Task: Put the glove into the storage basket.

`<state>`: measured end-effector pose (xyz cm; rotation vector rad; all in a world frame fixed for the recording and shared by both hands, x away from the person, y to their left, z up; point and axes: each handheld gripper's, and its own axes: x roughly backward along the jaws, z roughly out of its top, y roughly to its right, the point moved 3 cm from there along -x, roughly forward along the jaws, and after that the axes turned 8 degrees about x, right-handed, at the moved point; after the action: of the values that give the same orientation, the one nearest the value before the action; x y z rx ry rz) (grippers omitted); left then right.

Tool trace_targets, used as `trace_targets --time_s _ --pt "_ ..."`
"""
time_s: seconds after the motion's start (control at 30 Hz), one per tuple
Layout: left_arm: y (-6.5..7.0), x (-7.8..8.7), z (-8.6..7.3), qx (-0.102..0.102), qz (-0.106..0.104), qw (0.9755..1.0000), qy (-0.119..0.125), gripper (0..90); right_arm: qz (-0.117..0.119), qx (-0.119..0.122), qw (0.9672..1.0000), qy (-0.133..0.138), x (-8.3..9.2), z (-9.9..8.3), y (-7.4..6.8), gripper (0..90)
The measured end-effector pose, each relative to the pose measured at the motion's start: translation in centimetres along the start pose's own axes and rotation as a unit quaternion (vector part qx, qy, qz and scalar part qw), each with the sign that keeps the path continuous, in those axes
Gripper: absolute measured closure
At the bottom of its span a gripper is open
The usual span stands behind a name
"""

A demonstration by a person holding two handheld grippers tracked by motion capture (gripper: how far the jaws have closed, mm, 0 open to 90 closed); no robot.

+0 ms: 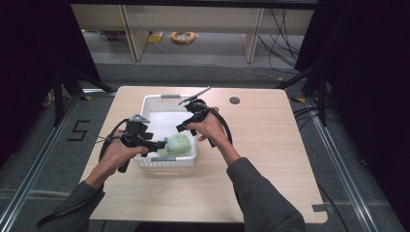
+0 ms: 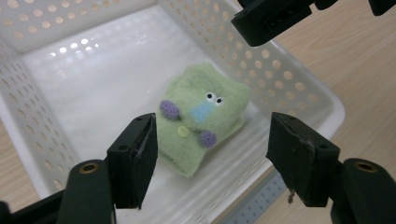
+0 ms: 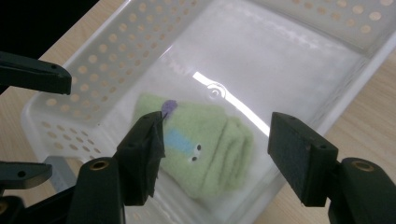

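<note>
Wooden table (image 1: pixel 261 159) carries a white perforated basket (image 1: pixel 150 104). Folded green fleece toy (image 1: pixel 176 144) lies inside at its near end. Left gripper (image 2: pixel 212 154) and right gripper (image 3: pixel 217 154) both stand wide, empty, above it. Toy judged soft, light, compressible; grasp across the thick folded middle.
</note>
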<state>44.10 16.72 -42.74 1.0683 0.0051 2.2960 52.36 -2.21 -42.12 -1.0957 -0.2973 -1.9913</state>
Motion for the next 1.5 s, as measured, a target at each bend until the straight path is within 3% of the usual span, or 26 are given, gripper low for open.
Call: trace_targets --time_s 0.13,0.17,0.23,0.47,0.57,0.63,0.73,0.83,0.93,0.97,1.03,1.1,1.13,1.27,1.3,1.33,1.37,1.4,1.43,1.5 --pt "1.0 0.3 -0.2 -0.001 -0.009 0.9999 0.011 30.9 -0.002 0.011 0.9999 0.009 1.4 -0.6 -0.1 34.8" --pt "1.2 0.3 -0.1 0.0 -0.011 0.9998 0.014 30.5 -0.004 0.03 0.9994 0.016 1.7 -0.8 0.1 34.7" --pt "1.6 0.4 -0.1 0.0 -0.014 0.9997 0.021 29.9 -0.002 0.011 0.9998 0.015 2.3 -1.2 -0.3 34.2" --pt "3.1 0.5 -0.7 -0.005 -0.029 0.999 0.034 29.2 0.007 0.042 0.9985 0.034 4.1 -2.7 -0.8 32.5" --pt "3.6 0.7 -1.1 -0.009 -0.034 0.9987 0.036 27.6 -0.011 0.039 0.9986 0.035 5.1 -3.5 -0.8 32.1" --pt "4.0 0.8 -1.3 -0.006 -0.039 0.9985 0.038 27.0 -0.008 0.043 0.9982 0.04 5.7 -4.0 -0.8 32.0" --pt "4.6 1.0 -1.8 -0.016 -0.047 0.9979 0.041 26.8 -0.015 0.047 0.9977 0.046 6.7 -4.8 -0.9 31.9" --pt "5.1 1.0 -2.4 -0.026 -0.05 0.9977 0.038 26.7 -0.006 0.055 0.9967 0.06 7.6 -5.6 -0.9 31.9" --pt "5.5 1.0 -3.1 -0.026 -0.053 0.9974 0.042 26.7 -0.02 0.052 0.996 0.07 8.4 -6.7 -1.0 31.9" --pt "5.6 1.0 -3.3 -0.03 -0.053 0.9972 0.043 26.7 -0.022 0.065 0.9952 0.07 8.8 -7.1 -0.9 31.8" --pt "6.0 1.0 -3.7 -0.027 -0.059 0.9968 0.047 26.7 -0.033 0.068 0.9947 0.07 9.3 -7.9 -0.9 31.7" --pt "6.4 1.1 -4.1 -0.03 -0.069 0.996 0.048 26.7 -0.028 0.058 0.9953 0.073 9.7 -8.6 -1.2 31.7" --pt "6.8 1.1 -4.2 -0.022 -0.076 0.9953 0.056 26.7 -0.029 0.072 0.9935 0.083 9.8 -8.9 -1.0 31.7" --pt "7.8 1.3 -4.8 -0.022 -0.091 0.9934 0.067 24.9 -0.031 0.067 0.993 0.092 10.4 -10.1 -1.2 30.9" --pt "8.0 1.3 -4.9 -0.029 -0.092 0.9929 0.07 24.6 -0.035 0.078 0.9928 0.085 10.6 -10.4 -1.1 29.8" --pt "8.2 1.2 -5.1 -0.034 -0.092 0.9928 0.069 24.6 -0.032 0.067 0.9933 0.088 10.6 -10.7 -1.4 29.2" --pt "8.4 1.1 -5.3 -0.041 -0.094 0.9925 0.066 24.5 -0.036 0.08 0.9914 0.097 10.5 -11.0 -1.1 29.2" --pt "8.6 1.0 -5.5 -0.046 -0.093 0.9924 0.066 24.2 -0.035 0.08 0.9924 0.087 10.7 -11.3 -1.1 29.1" --pt "8.7 0.9 -5.7 -0.047 -0.096 0.992 0.068 23.7 -0.034 0.07 0.9919 0.1 10.6 -11.6 -1.2 28.4" --pt "9.0 0.7 -6.1 -0.054 -0.097 0.9916 0.065 23.1 -0.028 0.074 0.9924 0.093 10.8 -12.3 -1.2 26.8"
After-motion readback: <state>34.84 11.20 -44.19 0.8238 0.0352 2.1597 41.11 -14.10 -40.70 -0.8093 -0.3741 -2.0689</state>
